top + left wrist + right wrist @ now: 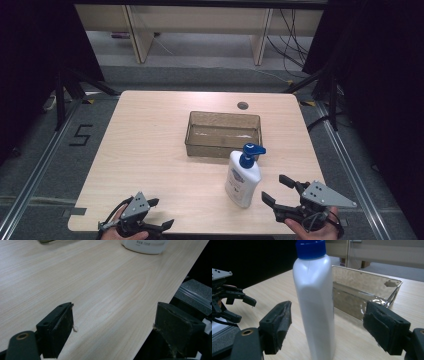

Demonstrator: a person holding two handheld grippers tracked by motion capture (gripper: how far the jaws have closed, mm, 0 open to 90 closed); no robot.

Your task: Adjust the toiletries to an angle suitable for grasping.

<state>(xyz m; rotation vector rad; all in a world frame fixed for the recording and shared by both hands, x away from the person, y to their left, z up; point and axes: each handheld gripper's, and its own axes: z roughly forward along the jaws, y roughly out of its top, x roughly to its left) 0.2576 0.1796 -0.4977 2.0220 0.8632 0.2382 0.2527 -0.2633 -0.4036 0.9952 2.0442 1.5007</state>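
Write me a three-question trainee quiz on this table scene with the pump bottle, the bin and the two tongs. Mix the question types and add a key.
1. True or false: the pump bottle stands upright on the table, outside the clear bin.
2. Which tongs point at the bottle with open jaws on either side of it, not touching it?
A. the left tongs
B. the right tongs
C. both
3. Fill in: the bottle's pump top is coloured ____.

Key
1. True. It stands just in front of the bin.
2. B. In the right gripper view the bottle stands between the pads with a gap on each side.
3. Blue.
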